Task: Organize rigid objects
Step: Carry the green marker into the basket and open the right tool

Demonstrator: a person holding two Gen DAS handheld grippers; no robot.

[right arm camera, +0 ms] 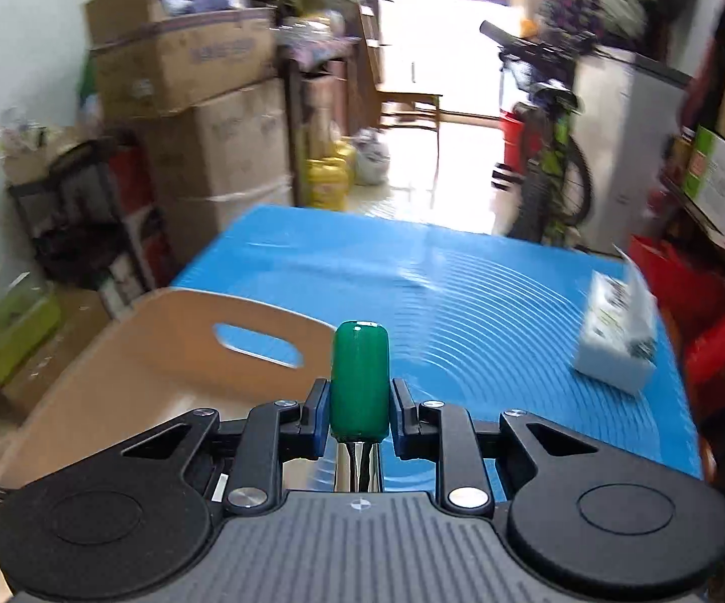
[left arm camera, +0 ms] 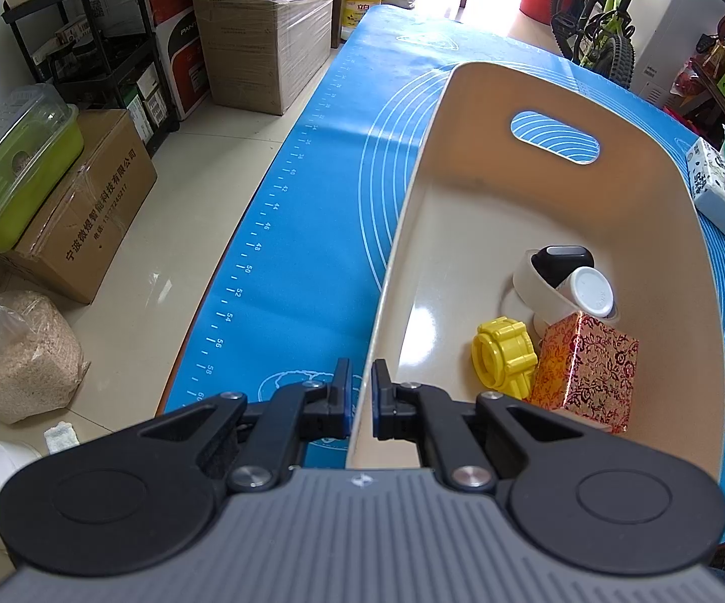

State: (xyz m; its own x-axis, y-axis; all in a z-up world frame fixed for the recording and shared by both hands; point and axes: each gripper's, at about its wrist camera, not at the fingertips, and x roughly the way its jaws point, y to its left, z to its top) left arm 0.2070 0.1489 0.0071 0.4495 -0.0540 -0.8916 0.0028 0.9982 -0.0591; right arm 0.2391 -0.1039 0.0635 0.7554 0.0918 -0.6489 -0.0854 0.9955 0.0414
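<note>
Clearly the right gripper [right arm camera: 360, 414] has hold of a tool with a green handle [right arm camera: 360, 382] and a shiny metal shaft [right arm camera: 357, 462] running back toward the camera; which tool it is I cannot tell, since the working end is hidden. The blue pads [right arm camera: 320, 419] sit against both sides of the handle, jaws partly closed around it, and the tool is up in the air above the blue mat [right arm camera: 462, 301] on the worktop, near the far end of the cream bin [right arm camera: 171, 352]. The handle looks smooth, glossy and rounded, so it is probably rigid and somewhat slippery. Gripping it across its thick middle, as now, seems sensible. The metal end likely carries most of the weight, so the tool may want to swivel between the pads if it is swung quickly.

The left gripper [left arm camera: 360, 397] is closed nearly all the way, pinching the thin near wall of the bin [left arm camera: 412, 201] between its pads and steadying it. Inside lie a yellow plastic gear-shaped piece [left arm camera: 503, 357], a red and gold patterned box [left arm camera: 583, 372], a white bottle [left arm camera: 588, 294], a black item [left arm camera: 560, 264] and a roll of white tape [left arm camera: 533, 284], all crowded at one side. A white tissue pack [right arm camera: 618, 336] rests on the mat, well apart from the bin.
</note>
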